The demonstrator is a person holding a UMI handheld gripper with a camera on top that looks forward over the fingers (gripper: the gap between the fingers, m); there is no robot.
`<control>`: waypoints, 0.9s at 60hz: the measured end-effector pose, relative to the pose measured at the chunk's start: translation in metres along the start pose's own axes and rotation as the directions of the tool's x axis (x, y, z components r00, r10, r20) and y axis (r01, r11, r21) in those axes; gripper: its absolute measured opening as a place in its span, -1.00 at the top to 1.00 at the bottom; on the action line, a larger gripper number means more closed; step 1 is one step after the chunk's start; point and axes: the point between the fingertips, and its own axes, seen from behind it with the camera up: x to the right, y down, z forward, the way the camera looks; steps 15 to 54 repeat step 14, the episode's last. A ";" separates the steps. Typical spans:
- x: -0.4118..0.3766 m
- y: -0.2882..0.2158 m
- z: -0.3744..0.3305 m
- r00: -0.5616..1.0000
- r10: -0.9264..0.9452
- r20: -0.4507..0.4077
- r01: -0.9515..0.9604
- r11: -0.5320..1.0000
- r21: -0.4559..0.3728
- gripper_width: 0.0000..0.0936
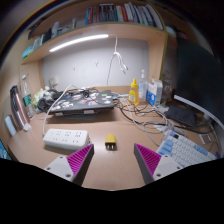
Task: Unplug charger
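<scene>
Magenta-padded hand-held gripper [113, 160] spread apart, empty. Small yellow-and-black plastic charger [110, 142] sits on wooden desk [112, 172] just ahead, between the fingers, beside white power strip [66, 137]. Likely light, rigid, seated firmly; grip its flat sides, pull straight.

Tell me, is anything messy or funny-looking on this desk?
Nothing looks spilled or broken. The desk is a bit cluttered: loose white cables tangle beyond the open gripper, near a yellow bottle. A small yellow plug-like thing sits alone just ahead of the fingers, beside a white power strip.
</scene>
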 end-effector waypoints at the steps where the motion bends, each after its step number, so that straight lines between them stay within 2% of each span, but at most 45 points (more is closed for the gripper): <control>1: 0.001 0.001 -0.007 1.000 0.004 0.001 -0.004 1.000 0.005 -0.88; 14: 0.019 0.028 -0.084 0.998 0.057 0.028 -0.058 0.998 0.026 -0.87; 54: 0.019 0.028 -0.084 0.998 0.057 0.028 -0.058 0.998 0.026 -0.87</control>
